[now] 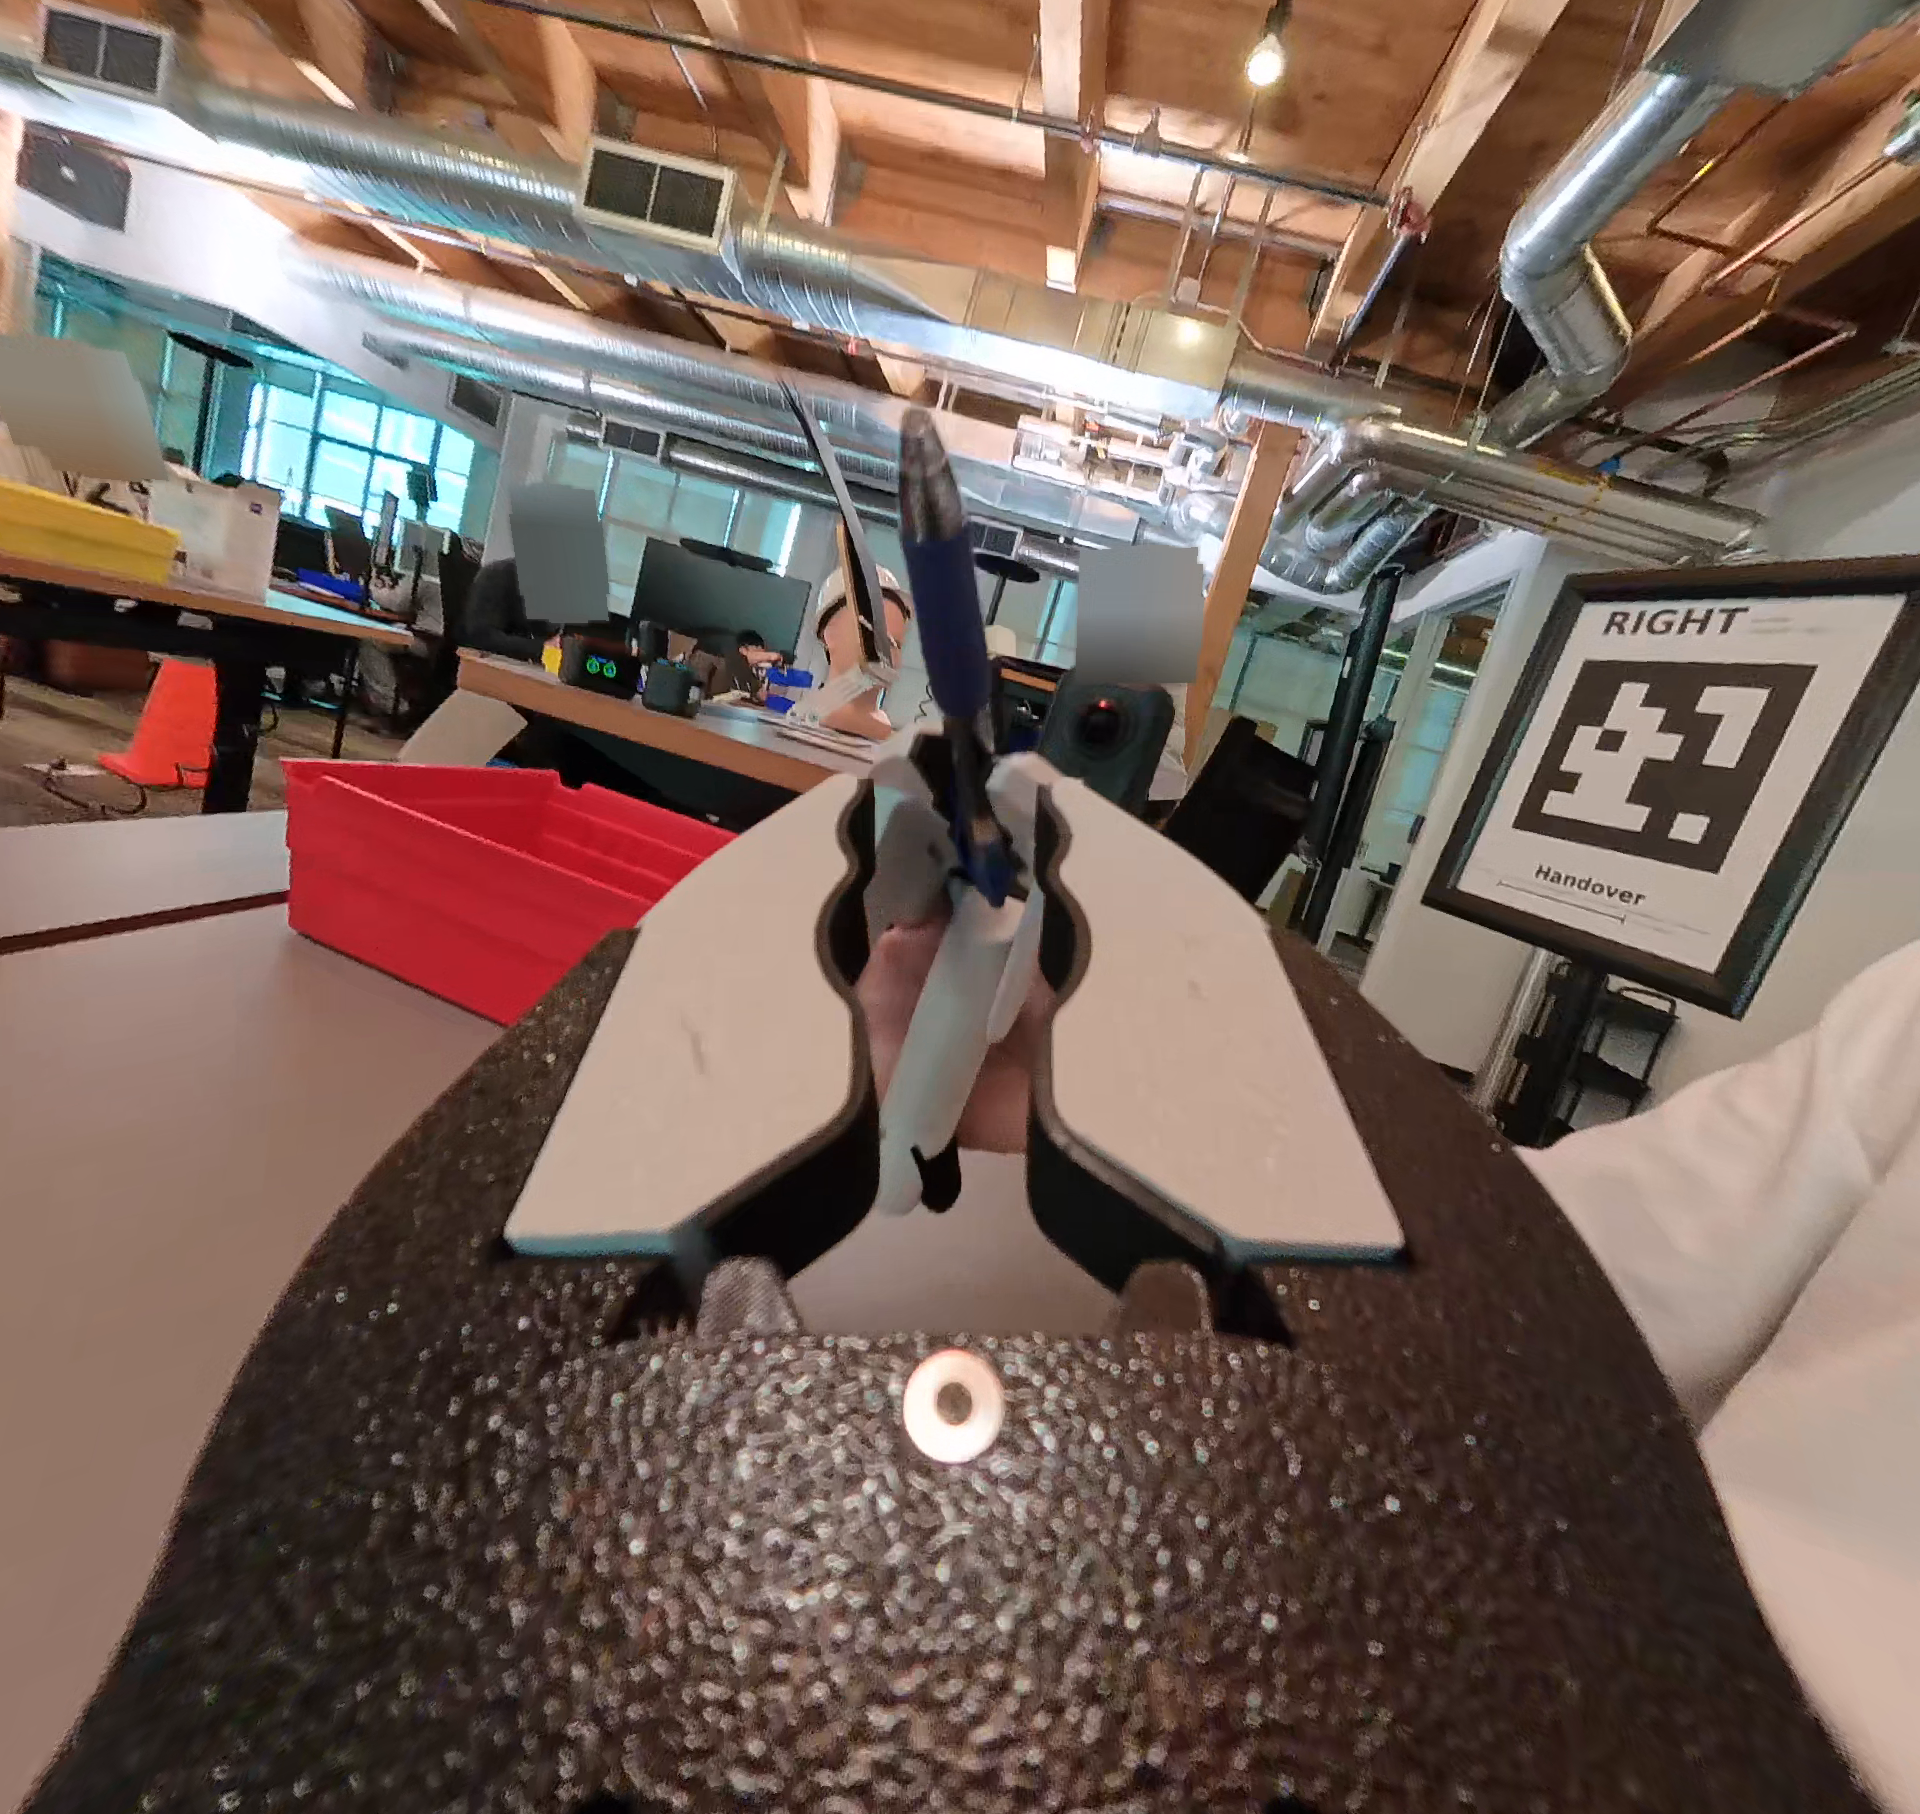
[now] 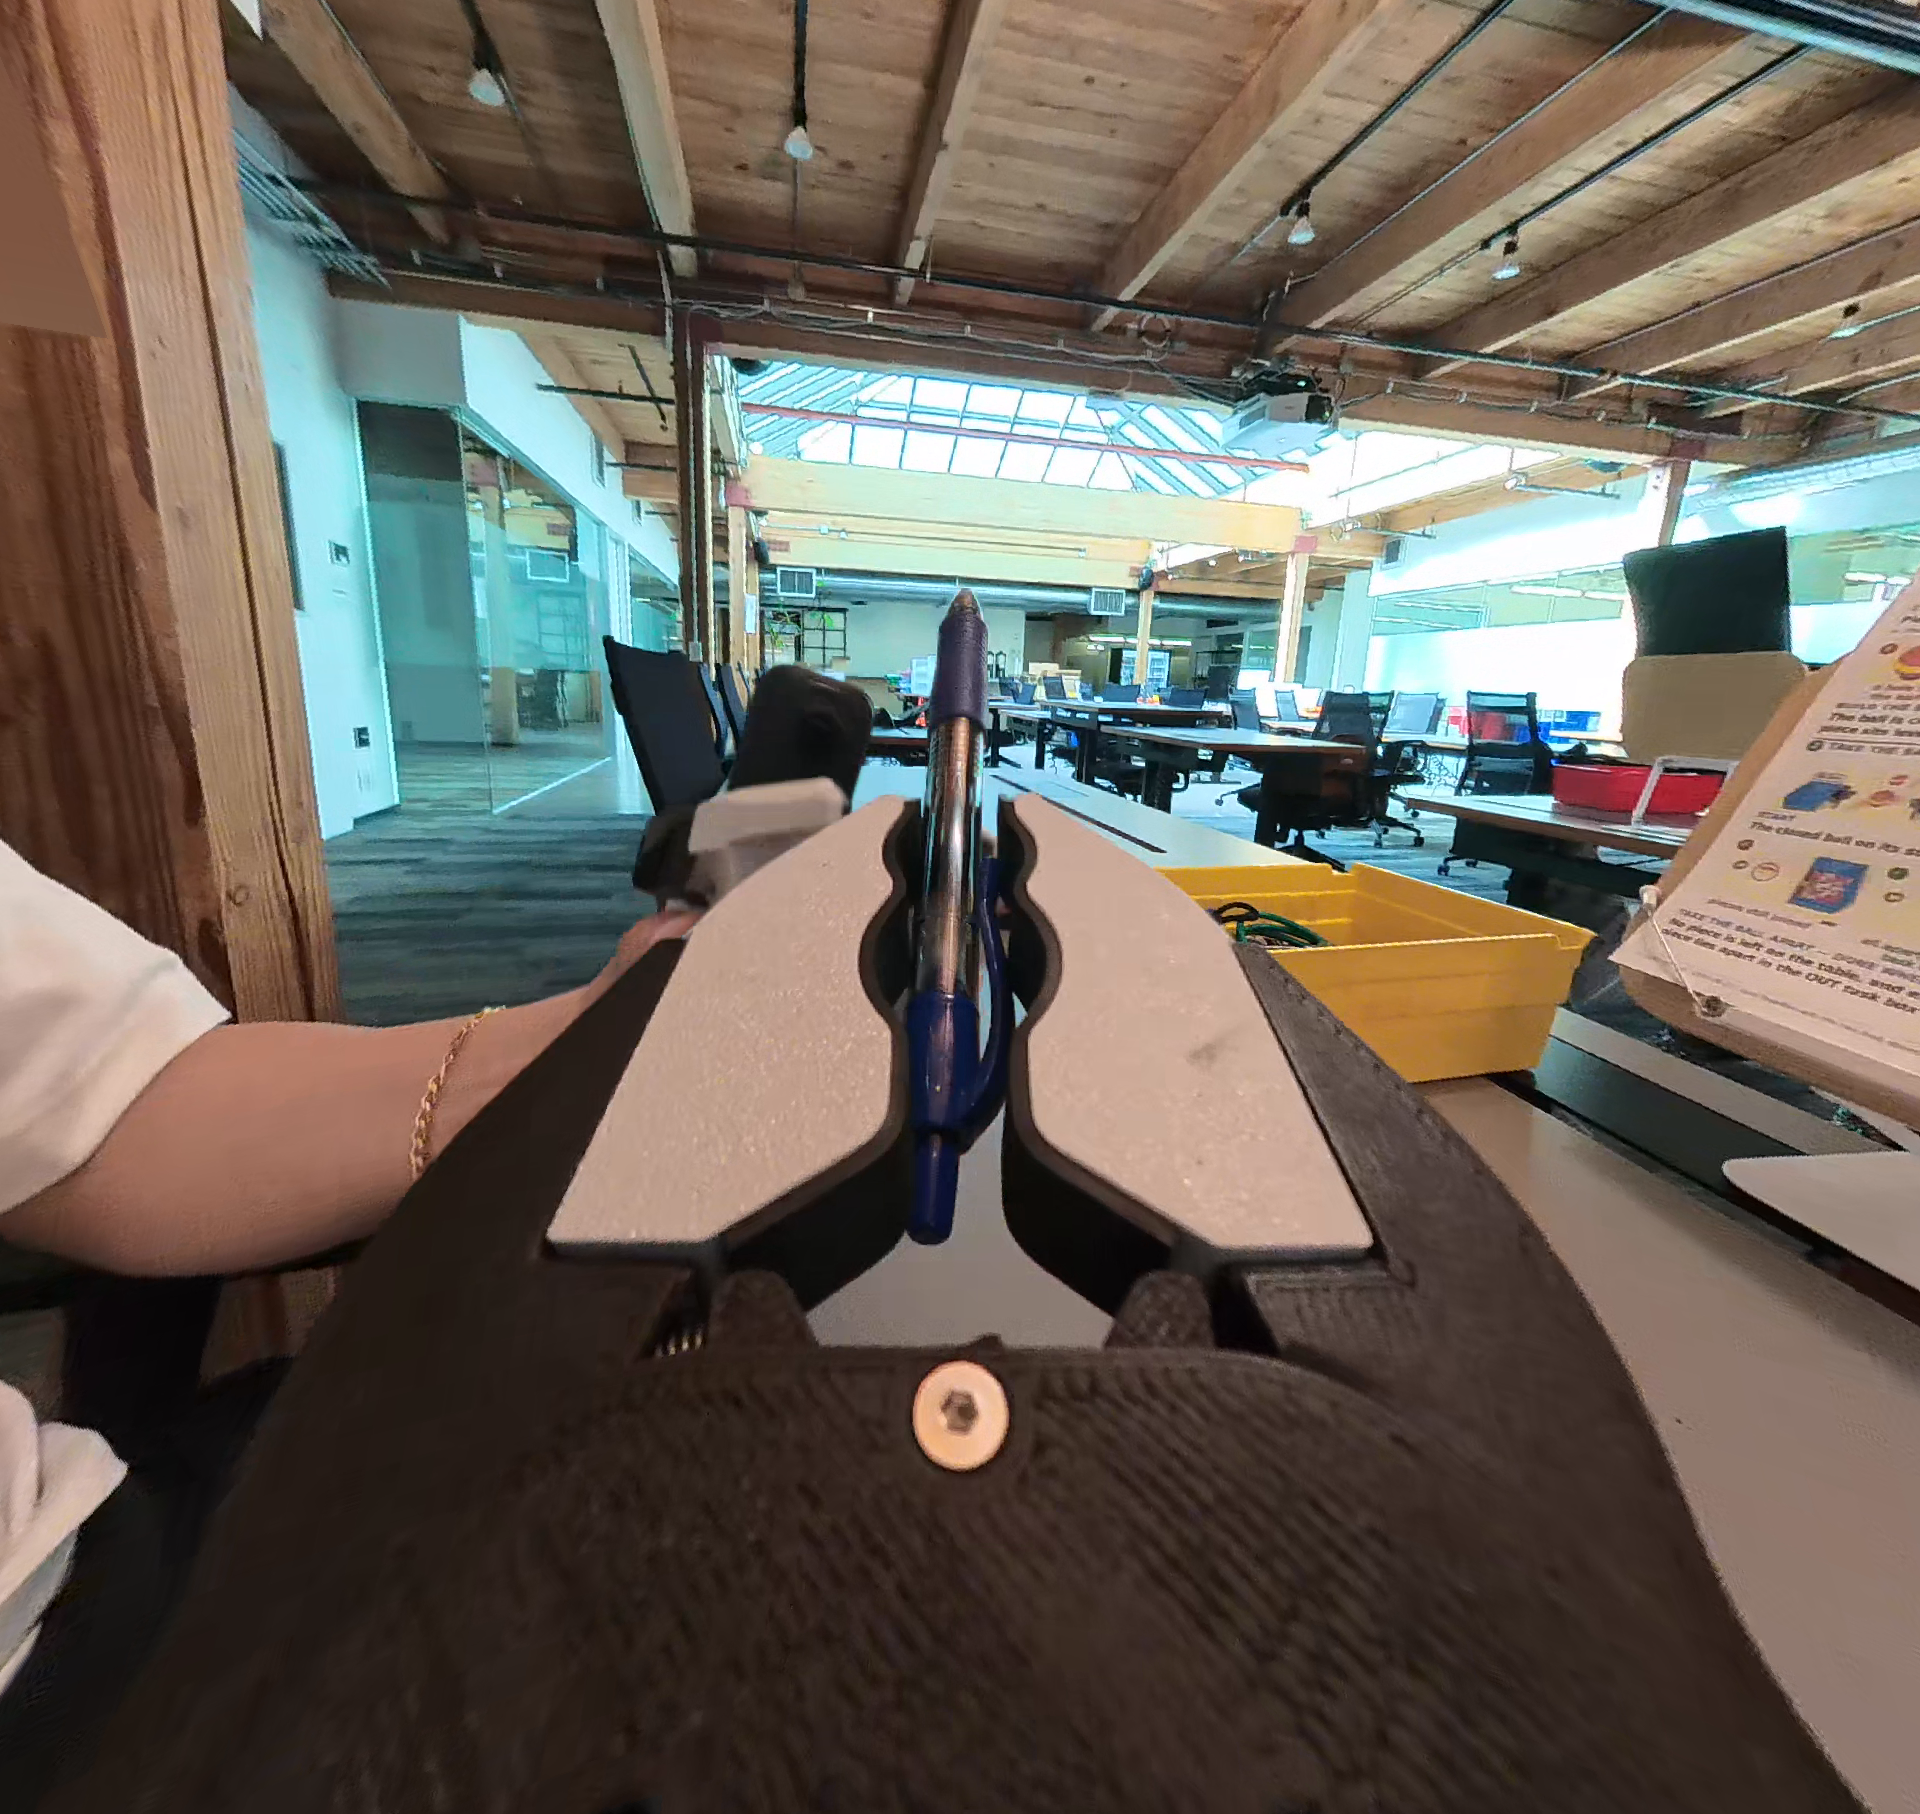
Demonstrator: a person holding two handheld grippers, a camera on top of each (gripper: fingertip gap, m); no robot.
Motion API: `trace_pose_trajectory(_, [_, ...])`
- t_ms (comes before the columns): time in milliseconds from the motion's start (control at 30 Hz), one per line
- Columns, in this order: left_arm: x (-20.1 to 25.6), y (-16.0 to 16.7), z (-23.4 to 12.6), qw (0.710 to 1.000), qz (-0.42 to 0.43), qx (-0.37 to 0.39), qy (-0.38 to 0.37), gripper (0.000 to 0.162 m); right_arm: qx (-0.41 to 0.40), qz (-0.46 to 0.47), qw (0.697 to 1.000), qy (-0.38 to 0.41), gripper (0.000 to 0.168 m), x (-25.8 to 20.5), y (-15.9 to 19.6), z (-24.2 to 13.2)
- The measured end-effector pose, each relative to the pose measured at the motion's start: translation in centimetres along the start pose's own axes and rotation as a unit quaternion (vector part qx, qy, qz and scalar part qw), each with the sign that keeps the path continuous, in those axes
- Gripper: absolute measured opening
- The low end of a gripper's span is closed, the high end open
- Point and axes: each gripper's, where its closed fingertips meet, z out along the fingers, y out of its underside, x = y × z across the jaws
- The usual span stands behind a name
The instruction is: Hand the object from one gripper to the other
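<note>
Right wrist view: pen (image 2: 948, 943) clamped lengthwise between right claw (image 2: 948, 808).

left: red bin (image 1: 488, 860) | right: yellow bin (image 2: 1392, 964); stand (image 2: 1766, 933)

Framed sign with black square marker (image 1: 1673, 772), printed instruction sheet on wooden stand (image 2: 1808, 891), both bearing writing
</note>
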Motion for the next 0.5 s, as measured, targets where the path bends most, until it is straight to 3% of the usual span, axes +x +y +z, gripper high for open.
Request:
trace_pose_trajectory(133, [-0.3,-1.0,-0.3,0.999,0.023,0.018,-0.026,0.032,-0.014,0.007,1.000,-0.020,0.013,-0.9,1.0,0.7])
trace_pose_trajectory(233, [0.0,-1.5,-0.5,0.999,0.025,0.040,-0.016,0.015,-0.029,0.006,0.999,-0.026,0.013,-1.3,1.8,1.1])
trace_pose_trajectory(367, [0.2,-1.3,-0.5,0.999,0.034,0.028,-0.004,0.012,-0.038,0.031,0.998,-0.033,0.013,-1.3,2.3,1.0])
trace_pose_trajectory(400, [0.1,-1.2,-0.5,0.999,0.044,0.015,-0.012,0.011,-0.053,0.037,0.998,-0.027,0.016,-0.9,2.6,0.8])
trace_pose_trajectory(500, [-1.4,-0.8,-0.8,0.993,0.087,-0.042,-0.075,0.011,-0.083,-0.016,0.996,0.025,0.050,0.7,2.6,0.1])
